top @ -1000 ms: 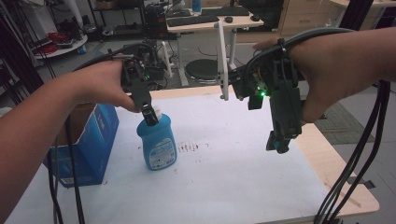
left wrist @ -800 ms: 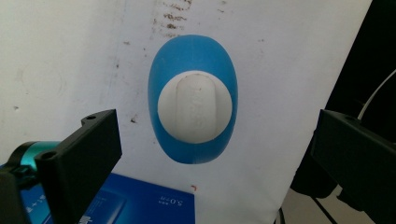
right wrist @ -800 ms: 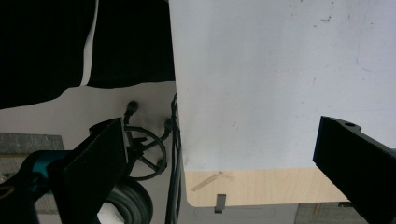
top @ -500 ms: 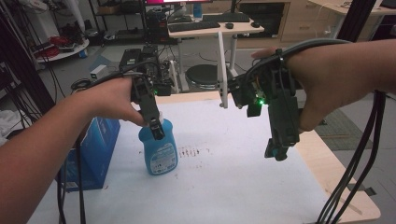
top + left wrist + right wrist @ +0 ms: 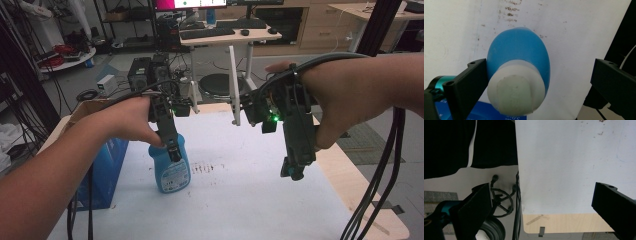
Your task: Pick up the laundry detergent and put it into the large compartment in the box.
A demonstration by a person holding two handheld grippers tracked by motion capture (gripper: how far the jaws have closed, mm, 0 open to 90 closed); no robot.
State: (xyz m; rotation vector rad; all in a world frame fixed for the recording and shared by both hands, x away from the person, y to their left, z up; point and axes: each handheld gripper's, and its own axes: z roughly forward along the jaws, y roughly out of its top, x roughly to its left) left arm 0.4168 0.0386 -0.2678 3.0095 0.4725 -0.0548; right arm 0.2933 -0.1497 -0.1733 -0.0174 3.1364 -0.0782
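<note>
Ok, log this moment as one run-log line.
left tongs: open, astride white cap of blue bottle | bottle: upright on white table | right tongs: open, empty, above table edge

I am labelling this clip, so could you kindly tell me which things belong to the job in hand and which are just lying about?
In the job:
- blue bottle
- left tongs, open around its white cap

Lying about:
- blue box
- right tongs, open, holding nothing
- office chair

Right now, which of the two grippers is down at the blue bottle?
The left gripper: its open jaws straddle the blue bottle and its white cap. The right gripper hangs open above bare table, apart from it.
</note>
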